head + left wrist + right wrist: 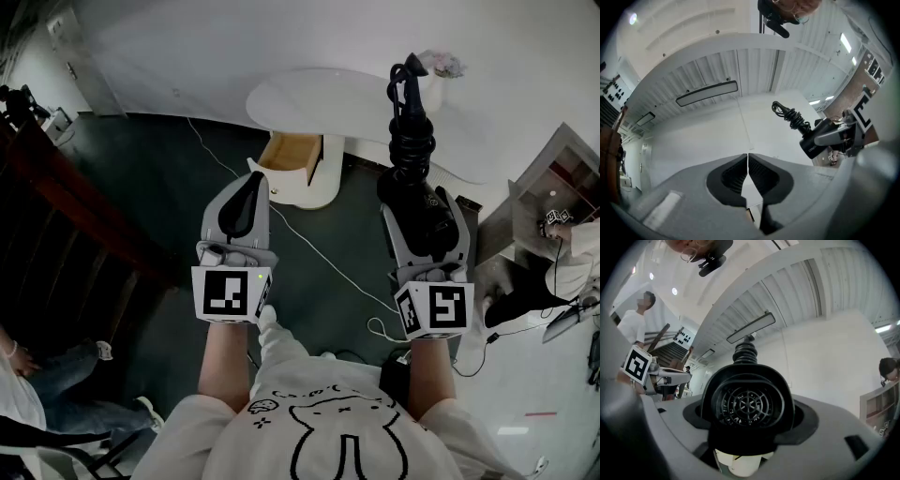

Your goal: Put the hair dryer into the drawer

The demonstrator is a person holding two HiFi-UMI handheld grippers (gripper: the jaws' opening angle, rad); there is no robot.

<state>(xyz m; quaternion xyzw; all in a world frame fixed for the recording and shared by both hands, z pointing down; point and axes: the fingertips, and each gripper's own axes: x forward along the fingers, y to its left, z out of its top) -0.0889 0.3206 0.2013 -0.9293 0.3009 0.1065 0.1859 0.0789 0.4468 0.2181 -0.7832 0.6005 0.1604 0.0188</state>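
Head view: both grippers are raised over a dark floor [169, 187], side by side and well apart. The left gripper [251, 183] sits at 9 o'clock of centre with its black pads pressed together and nothing in them. The right gripper [422, 202] sits at 3 o'clock, its jaws spread wide and clamped on the fat body of the black hair dryer [410, 141], whose handle, with its coiled cord, sticks out past the jaw tips toward 12 o'clock. Only this view shows the drawer [292, 155]: it is pulled open, pale wood inside, in the white pedestal under the oval white table [356, 98], at 12 o'clock between the two grippers and apart from both. A white cable [319, 253] trails across the floor from it toward 5 o'clock.

Left gripper view adds the pads meeting edge to edge with no gap, and a side-on look at the dryer at 3 o'clock, held clear of everything against a white wall [703, 136].

Right gripper view alone shows the dryer's round rear grille filling the space between the jaws, both pads tight on its shell. At 10 o'clock a person in a white top [633, 326] stands near a staircase [675, 350].
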